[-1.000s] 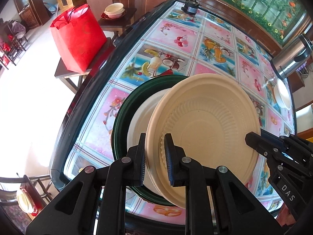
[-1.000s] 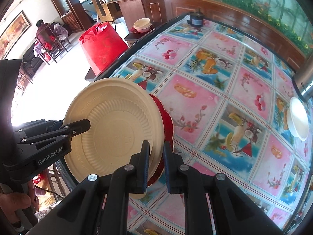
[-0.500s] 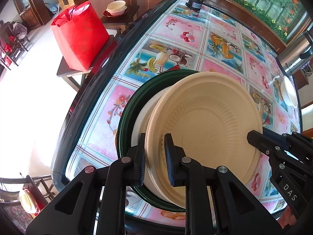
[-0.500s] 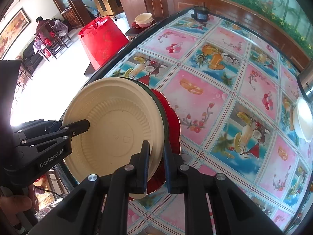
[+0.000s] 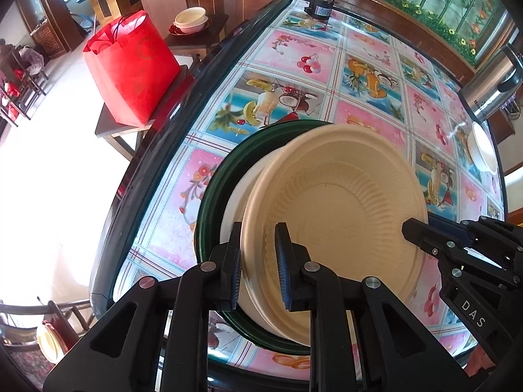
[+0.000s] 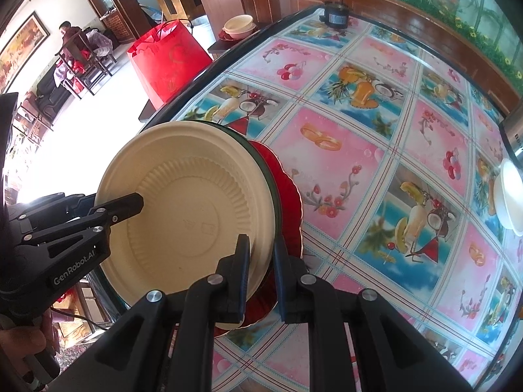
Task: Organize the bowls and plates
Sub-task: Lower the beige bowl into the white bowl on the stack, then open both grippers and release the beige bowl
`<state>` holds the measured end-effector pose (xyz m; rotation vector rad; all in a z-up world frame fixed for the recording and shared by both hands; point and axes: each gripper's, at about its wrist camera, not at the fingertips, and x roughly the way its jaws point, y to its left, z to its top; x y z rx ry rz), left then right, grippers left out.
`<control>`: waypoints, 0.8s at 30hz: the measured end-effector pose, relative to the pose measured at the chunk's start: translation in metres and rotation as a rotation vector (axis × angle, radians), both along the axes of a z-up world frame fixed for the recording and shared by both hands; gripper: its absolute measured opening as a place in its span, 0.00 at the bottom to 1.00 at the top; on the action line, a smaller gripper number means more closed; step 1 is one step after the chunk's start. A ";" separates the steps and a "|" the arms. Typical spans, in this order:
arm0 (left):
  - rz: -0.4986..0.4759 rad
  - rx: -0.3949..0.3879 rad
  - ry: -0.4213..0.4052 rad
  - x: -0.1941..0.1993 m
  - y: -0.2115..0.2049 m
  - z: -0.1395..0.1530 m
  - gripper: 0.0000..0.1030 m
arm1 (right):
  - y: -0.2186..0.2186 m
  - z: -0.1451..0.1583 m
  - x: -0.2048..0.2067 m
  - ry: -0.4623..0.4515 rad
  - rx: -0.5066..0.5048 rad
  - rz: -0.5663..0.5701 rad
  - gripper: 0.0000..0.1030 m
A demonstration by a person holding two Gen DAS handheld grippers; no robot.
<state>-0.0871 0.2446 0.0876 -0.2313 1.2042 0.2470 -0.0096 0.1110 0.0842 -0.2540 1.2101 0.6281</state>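
Observation:
A beige ribbed plate [image 5: 343,222] is held between both grippers over a stack. My left gripper [image 5: 258,261] is shut on its near rim; my right gripper [image 6: 261,261] is shut on the opposite rim of the same beige plate [image 6: 189,209]. Below it lie a white plate [image 5: 235,202] in a dark green plate [image 5: 212,196], and a red scalloped plate [image 6: 287,196] under those, on the table near its left edge. The right gripper also shows in the left wrist view [image 5: 457,245], and the left gripper in the right wrist view [image 6: 108,209].
The table [image 6: 376,150] has a fruit-print cloth. A white bowl [image 5: 483,150] and a steel kettle [image 5: 493,85] stand at its right side, a small black motor [image 5: 318,1] at the far end. A red bag [image 5: 130,65] and stacked bowls [image 5: 191,19] sit on side tables left.
The beige plate has come lower and closer onto the stack, held by both grippers throughout. Both views have shifted slightly forward over the table.

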 end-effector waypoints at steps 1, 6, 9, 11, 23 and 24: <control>0.000 -0.002 -0.002 0.000 0.000 0.001 0.20 | 0.001 0.000 0.000 -0.001 -0.001 0.002 0.14; 0.006 0.004 -0.021 0.001 0.003 0.007 0.20 | 0.003 -0.002 0.000 -0.001 -0.001 0.006 0.14; 0.004 0.021 -0.036 0.002 0.002 0.012 0.20 | 0.003 -0.003 0.000 -0.001 -0.002 0.006 0.14; 0.009 0.029 -0.051 0.001 0.003 0.016 0.20 | 0.003 -0.002 0.001 0.000 -0.003 0.007 0.14; 0.006 0.037 -0.086 0.003 0.001 0.028 0.21 | -0.002 0.001 0.000 -0.007 0.024 -0.002 0.14; 0.001 0.033 -0.086 0.005 -0.001 0.028 0.21 | -0.002 0.004 -0.001 -0.011 0.027 -0.003 0.14</control>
